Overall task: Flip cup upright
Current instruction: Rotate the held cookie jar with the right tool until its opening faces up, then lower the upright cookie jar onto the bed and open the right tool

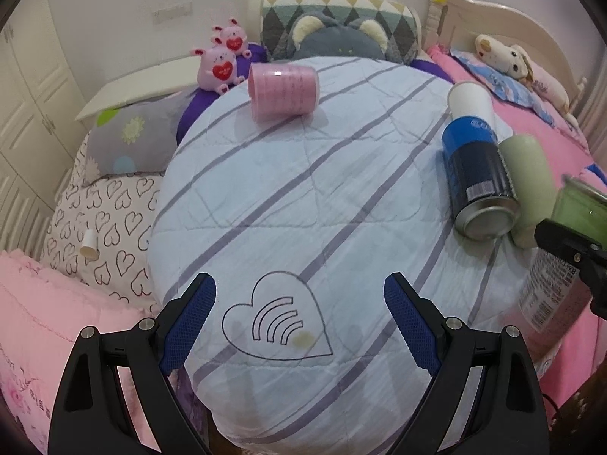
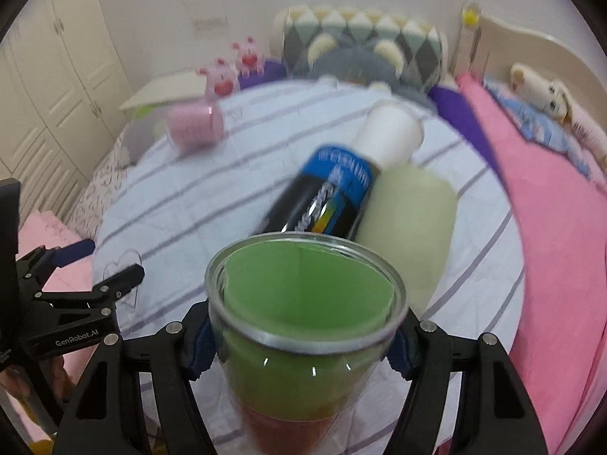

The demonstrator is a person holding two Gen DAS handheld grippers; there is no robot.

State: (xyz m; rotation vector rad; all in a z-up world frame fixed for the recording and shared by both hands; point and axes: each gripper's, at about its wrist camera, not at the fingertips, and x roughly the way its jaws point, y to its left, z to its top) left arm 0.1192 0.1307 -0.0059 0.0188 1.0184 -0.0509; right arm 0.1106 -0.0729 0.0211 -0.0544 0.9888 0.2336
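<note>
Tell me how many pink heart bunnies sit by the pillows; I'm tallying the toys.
2. One pink bunny stands at the quilt's far-left edge beside the lying pink cup; the second bunny is just behind it. Others may be hidden.

Cup [image 2: 307, 326] base cut off (low edge) — spray can [image 2: 326, 193] blurred

We are looking from the left wrist camera low over the striped quilt [image 1: 303, 174], facing 12 o'clock toward the diamond-pattern pillow [image 1: 337, 11]. From the right wrist camera we are sitting very close behind the green cup [image 2: 307, 303], which is filling the lower centre, also facing 12 o'clock. Both views are sharing the quilt, the pink cup [image 1: 282, 89] at 11 o'clock, the blue spray can [image 1: 478, 167], and the pink plush toys [image 1: 222, 58]. The left gripper [image 2: 98, 265] is showing at 9 o'clock in the right view.
</note>
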